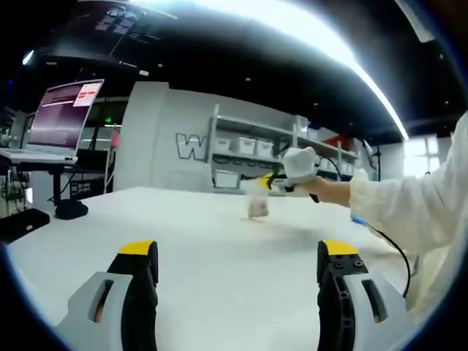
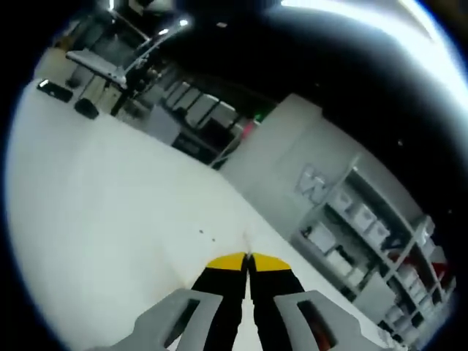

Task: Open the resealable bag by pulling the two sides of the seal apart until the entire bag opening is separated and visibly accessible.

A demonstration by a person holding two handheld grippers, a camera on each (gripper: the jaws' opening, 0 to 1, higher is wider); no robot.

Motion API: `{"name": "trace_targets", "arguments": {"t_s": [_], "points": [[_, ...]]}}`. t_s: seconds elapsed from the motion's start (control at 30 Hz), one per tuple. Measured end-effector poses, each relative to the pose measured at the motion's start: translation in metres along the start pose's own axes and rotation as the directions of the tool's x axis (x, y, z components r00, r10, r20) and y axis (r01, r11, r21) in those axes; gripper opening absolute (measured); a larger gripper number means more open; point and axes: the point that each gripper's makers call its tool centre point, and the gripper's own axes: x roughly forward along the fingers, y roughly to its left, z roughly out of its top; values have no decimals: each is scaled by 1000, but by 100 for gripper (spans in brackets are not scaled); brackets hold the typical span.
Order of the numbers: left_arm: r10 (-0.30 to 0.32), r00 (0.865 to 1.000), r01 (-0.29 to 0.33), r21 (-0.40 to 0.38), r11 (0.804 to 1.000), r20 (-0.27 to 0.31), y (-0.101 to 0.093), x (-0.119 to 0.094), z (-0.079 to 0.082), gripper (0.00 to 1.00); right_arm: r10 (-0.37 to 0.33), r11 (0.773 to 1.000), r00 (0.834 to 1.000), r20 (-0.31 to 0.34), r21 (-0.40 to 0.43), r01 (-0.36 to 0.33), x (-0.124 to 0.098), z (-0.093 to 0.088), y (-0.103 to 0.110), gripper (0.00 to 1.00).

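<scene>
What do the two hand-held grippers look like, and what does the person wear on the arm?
Each hand-held gripper, left and right, has black jaws with yellow tips on light grey bodies bearing orange slots. The person's loose white sleeve covers the arm, and a thin black cable hangs below it.

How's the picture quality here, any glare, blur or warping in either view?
Left gripper view: a ceiling light strip blows out to white glare, the bag hanging from the right gripper is soft and blurred, and the shelves curve with the fisheye. Right gripper view: tilted, the white table looks washed out.
</scene>
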Motion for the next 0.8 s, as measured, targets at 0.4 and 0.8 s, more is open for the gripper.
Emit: {"name": "trace_targets", "arguments": {"t_s": [0.4,0.8], "points": [[-2,1000,2,2,1000,-4,-3,0,-1,89,5,1000,1000,25,-4,-5,-9,7,-5,0],[-1,1000,1,2,1000,-5,-3,0,-2,89,14,1000,998,66,-15,-13,-22,21,-6,0]]}}
